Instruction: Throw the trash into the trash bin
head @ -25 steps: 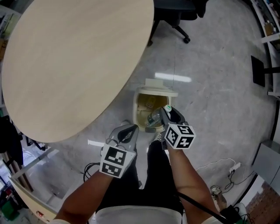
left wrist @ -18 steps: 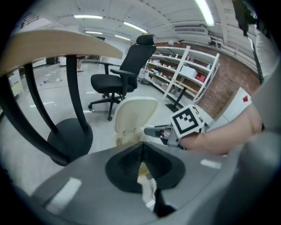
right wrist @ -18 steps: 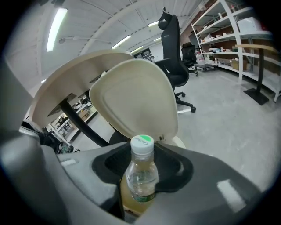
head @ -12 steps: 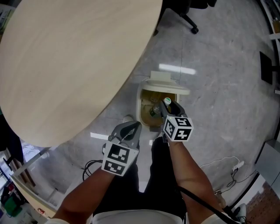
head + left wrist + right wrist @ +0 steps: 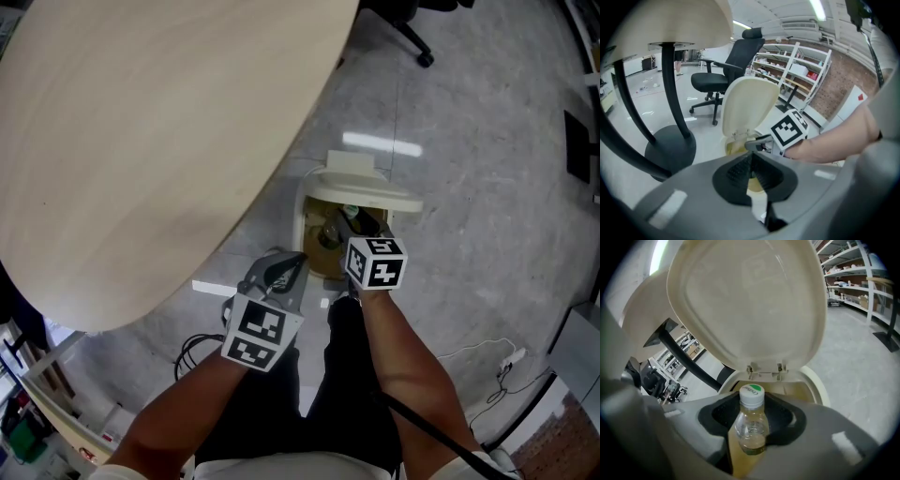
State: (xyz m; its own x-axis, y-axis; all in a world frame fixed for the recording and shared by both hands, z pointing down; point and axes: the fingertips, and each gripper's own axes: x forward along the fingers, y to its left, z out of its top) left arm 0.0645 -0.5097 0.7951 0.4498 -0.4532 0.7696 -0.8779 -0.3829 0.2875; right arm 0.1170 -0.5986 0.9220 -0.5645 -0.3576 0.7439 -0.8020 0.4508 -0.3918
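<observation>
Right tool (image 5: 356, 223) is clamped part-way on the small clear plastic bottle with the green-and-white cap (image 5: 751, 423), holding it just above the mouth of the cream plastic trash bin (image 5: 813, 380), lid flipped up. Left tool (image 5: 751, 172) is pinched together, empty. Drop step, I reckon: next, spread those jaws so it falls in.

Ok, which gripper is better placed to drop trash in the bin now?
Right. The right gripper is shut on the bottle over the open trash bin; the left gripper is shut, empty, beside it.
</observation>
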